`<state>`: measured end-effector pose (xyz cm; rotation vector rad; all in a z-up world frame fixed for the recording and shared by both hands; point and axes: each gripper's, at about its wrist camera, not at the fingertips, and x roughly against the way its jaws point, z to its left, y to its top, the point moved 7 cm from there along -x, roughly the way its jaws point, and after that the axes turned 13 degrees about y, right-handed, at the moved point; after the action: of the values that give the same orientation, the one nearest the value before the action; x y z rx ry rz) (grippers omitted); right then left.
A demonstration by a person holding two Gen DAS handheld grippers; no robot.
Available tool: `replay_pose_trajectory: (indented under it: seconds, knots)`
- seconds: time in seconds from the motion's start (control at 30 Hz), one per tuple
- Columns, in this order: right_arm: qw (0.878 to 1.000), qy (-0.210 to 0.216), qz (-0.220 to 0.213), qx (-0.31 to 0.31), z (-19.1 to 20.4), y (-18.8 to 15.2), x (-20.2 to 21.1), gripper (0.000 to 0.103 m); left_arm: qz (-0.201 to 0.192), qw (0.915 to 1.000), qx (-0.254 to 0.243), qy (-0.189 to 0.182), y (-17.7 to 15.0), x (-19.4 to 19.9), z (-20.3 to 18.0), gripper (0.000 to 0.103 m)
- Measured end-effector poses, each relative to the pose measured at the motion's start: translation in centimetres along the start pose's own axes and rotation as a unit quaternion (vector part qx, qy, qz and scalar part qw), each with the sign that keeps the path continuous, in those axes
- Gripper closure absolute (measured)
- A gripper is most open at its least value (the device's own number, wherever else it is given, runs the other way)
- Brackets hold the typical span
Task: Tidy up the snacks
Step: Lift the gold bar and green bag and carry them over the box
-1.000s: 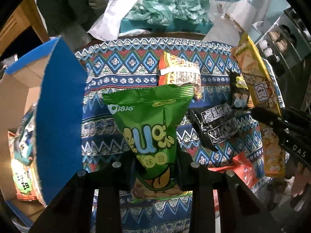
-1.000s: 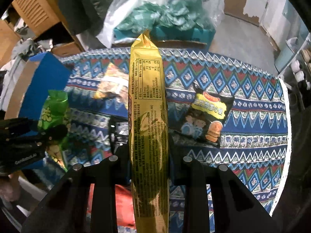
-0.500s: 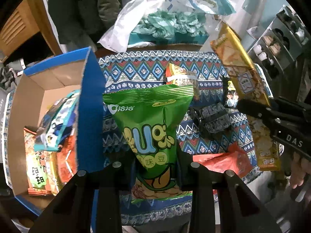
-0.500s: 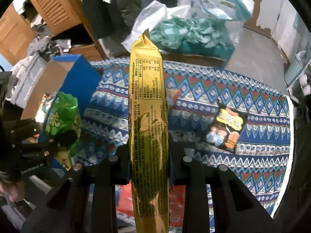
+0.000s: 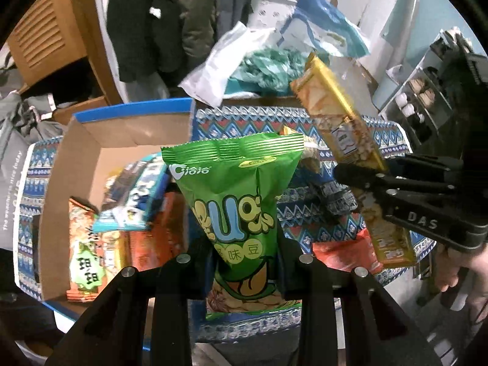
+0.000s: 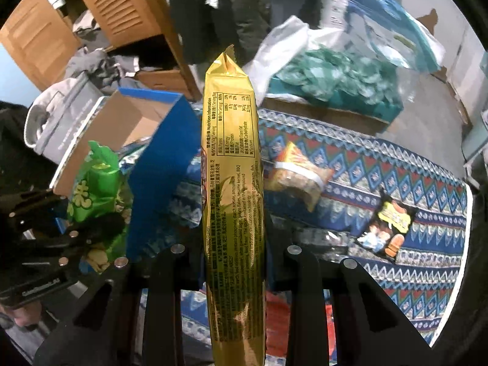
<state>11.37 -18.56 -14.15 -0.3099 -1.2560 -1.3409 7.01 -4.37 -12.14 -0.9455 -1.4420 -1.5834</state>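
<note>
My left gripper (image 5: pixel 244 262) is shut on a green snack bag (image 5: pixel 235 195) and holds it upright over the near right wall of a blue cardboard box (image 5: pixel 134 113) that holds several snack packs. My right gripper (image 6: pixel 233 253) is shut on a long gold cracker pack (image 6: pixel 231 164), held upright above the patterned tablecloth (image 6: pixel 381 158). The right gripper (image 5: pixel 363 180) with the gold pack (image 5: pixel 341 131) shows in the left wrist view, to the right. The left gripper (image 6: pixel 91 228) with the green bag (image 6: pixel 94 183) shows in the right wrist view beside the box (image 6: pixel 161 158).
On the cloth lie an orange snack bag (image 6: pixel 296 174), a black and yellow pack (image 6: pixel 387 222), a black pack (image 5: pixel 335 195) and a red pack (image 5: pixel 344 250). A teal box with white and green bags (image 6: pixel 332 76) stands behind the table. Wooden furniture (image 6: pixel 116 9) stands at the back left.
Both grippers have risen and swung left with their packs. The box's inside has come into the left wrist view and the green bag is now over its right wall.
</note>
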Motion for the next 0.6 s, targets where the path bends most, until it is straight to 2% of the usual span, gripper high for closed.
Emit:
replay_pose_trajectory:
  seconds: [0.6]
  knots:
    - [0.997, 0.041, 0.033, 0.058, 9.7, 3.3, -4.9, 0.077, -0.015, 0.997, 0.073, 0.019, -0.7, 0.6, 9.3, 0.072]
